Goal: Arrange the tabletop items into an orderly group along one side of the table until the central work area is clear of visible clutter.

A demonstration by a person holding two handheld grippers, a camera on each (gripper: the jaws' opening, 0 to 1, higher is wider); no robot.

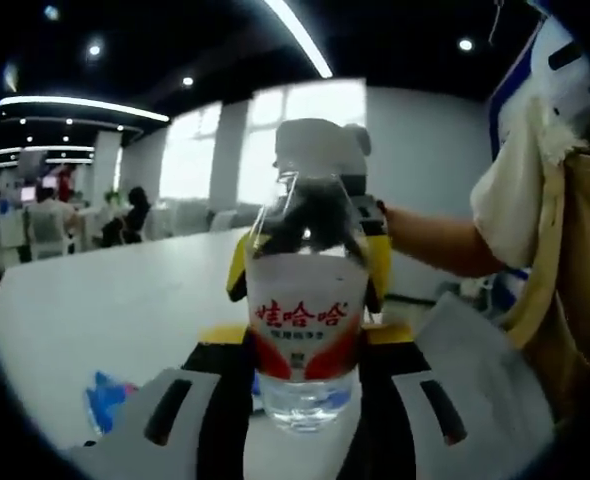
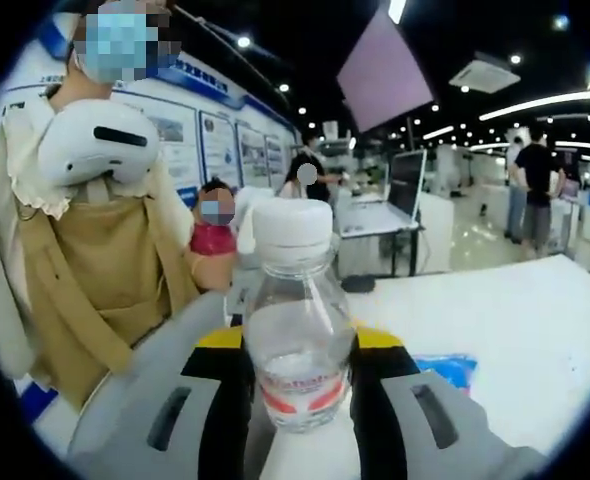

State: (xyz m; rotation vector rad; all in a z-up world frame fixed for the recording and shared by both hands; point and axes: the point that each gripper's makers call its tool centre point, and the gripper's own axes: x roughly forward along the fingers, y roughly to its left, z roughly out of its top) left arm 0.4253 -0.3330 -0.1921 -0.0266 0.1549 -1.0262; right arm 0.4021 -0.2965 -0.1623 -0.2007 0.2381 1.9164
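A clear water bottle (image 1: 305, 300) with a white cap and a red-and-white label stands upright over the white table (image 1: 105, 290), a little water at its bottom. The jaws of my left gripper (image 1: 305, 385) press against its lower body on both sides. My right gripper (image 1: 375, 250), yellow and black, sits close behind the bottle, at the end of a person's forearm. In the right gripper view the same bottle (image 2: 297, 330) fills the gap of my right gripper (image 2: 300, 395), with both jaws tight against it.
A blue packet (image 1: 105, 395) lies on the table beside my left jaw and is also in the right gripper view (image 2: 445, 370). The person holding the grippers (image 2: 95, 260) stands at the table's edge. Desks, monitors and other people are in the background.
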